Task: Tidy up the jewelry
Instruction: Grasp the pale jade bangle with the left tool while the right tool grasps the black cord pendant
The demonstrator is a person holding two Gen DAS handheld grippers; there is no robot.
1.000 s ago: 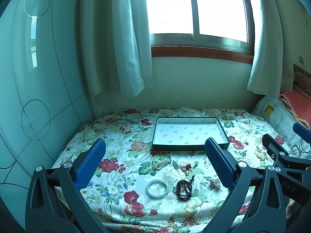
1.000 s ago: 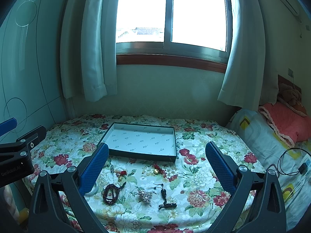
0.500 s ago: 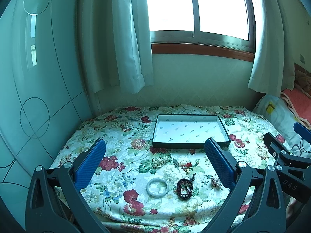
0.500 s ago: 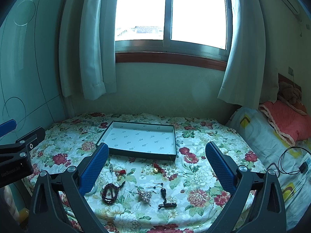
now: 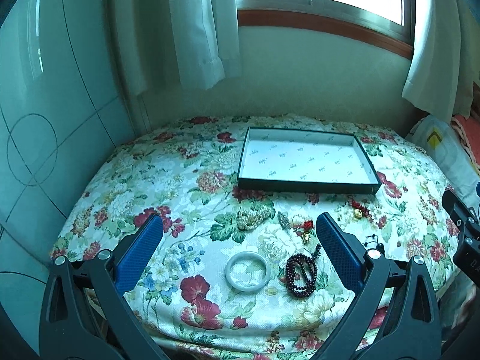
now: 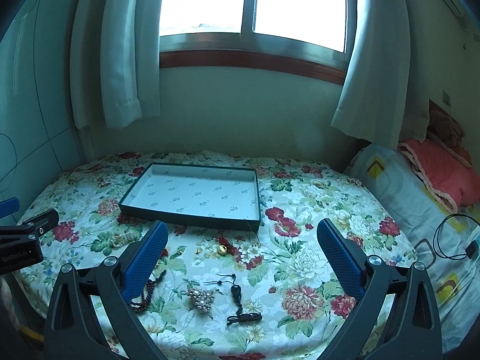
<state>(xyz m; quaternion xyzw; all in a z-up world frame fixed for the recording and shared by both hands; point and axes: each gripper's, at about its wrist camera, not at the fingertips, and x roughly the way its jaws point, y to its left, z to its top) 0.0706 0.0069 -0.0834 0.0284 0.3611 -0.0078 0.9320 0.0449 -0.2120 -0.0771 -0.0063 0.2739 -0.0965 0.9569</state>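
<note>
Both the left hand-held gripper (image 5: 239,241) and the right hand-held gripper (image 6: 242,243) hover with their blue pads spread wide, gripping nothing, above a flowered bedspread (image 5: 156,186). A shallow dark-rimmed tray (image 5: 306,190) lies toward the wall under the window (image 6: 252,3). Nearer the front edge are a pale bangle (image 5: 247,271) just beside a dark red bead string (image 5: 301,273), with a pearl cluster (image 5: 253,217), a gold charm (image 6: 222,249), a jewelled brooch (image 6: 201,297) and a black cord pendant (image 6: 240,306) scattered nearby.
</note>
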